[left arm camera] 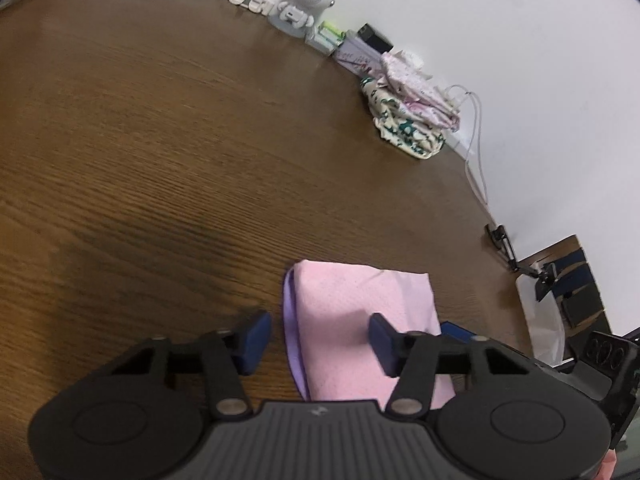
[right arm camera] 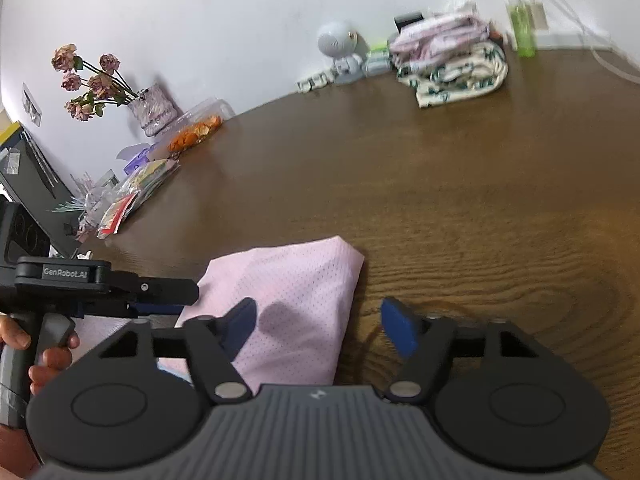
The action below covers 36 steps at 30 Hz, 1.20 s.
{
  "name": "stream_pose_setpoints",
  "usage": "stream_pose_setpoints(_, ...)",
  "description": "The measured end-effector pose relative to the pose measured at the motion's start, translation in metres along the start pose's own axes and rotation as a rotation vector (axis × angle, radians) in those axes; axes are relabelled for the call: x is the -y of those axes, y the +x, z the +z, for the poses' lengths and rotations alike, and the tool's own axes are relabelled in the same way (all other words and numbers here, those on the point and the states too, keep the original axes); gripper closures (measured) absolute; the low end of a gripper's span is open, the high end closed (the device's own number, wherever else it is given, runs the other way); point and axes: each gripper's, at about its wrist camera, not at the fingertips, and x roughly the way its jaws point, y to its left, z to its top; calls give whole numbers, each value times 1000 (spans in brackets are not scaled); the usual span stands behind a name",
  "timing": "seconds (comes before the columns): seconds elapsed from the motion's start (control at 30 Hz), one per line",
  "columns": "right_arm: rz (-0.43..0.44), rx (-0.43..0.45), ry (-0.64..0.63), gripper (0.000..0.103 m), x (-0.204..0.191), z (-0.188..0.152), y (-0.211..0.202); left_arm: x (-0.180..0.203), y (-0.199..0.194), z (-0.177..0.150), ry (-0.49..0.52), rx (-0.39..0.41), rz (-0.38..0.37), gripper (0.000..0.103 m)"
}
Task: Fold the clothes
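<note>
A folded pink mesh garment (left arm camera: 352,320) with a purple edge lies on the brown wooden table (left arm camera: 160,160). My left gripper (left arm camera: 320,340) is open above its left edge, one pad on each side of that edge. In the right wrist view the same pink garment (right arm camera: 296,300) lies below my right gripper (right arm camera: 318,326), which is open over the garment's right edge. The left gripper (right arm camera: 120,288) shows there at the left, held by a hand, low over the garment's left side.
A pile of folded patterned clothes (left arm camera: 408,112) (right arm camera: 448,60) sits by the back wall. A small white robot figure (left arm camera: 300,4) (right arm camera: 340,52), a green bottle (right arm camera: 520,28), cables, dried flowers (right arm camera: 92,80) and snack bags (right arm camera: 136,192) line the table's far edges.
</note>
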Motion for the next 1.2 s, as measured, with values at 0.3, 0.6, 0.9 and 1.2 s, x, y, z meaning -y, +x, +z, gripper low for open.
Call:
stream_pose_setpoints(0.3, 56, 7, 39, 40, 10, 0, 2, 4, 9, 3, -17, -24, -25, 56)
stream_pose_setpoints(0.6, 93, 5, 60, 62, 14, -4, 4, 0, 16, 1, -69, -40, -75, 73)
stream_pose_setpoints(0.9, 120, -4, 137, 83, 25, -7, 6, -14, 20, -15, -134, 16, -162, 84)
stream_pose_setpoints(1.2, 147, 10, 179, 94, 27, -4, 2, -8, 21, -17, -102, 57, -188, 90)
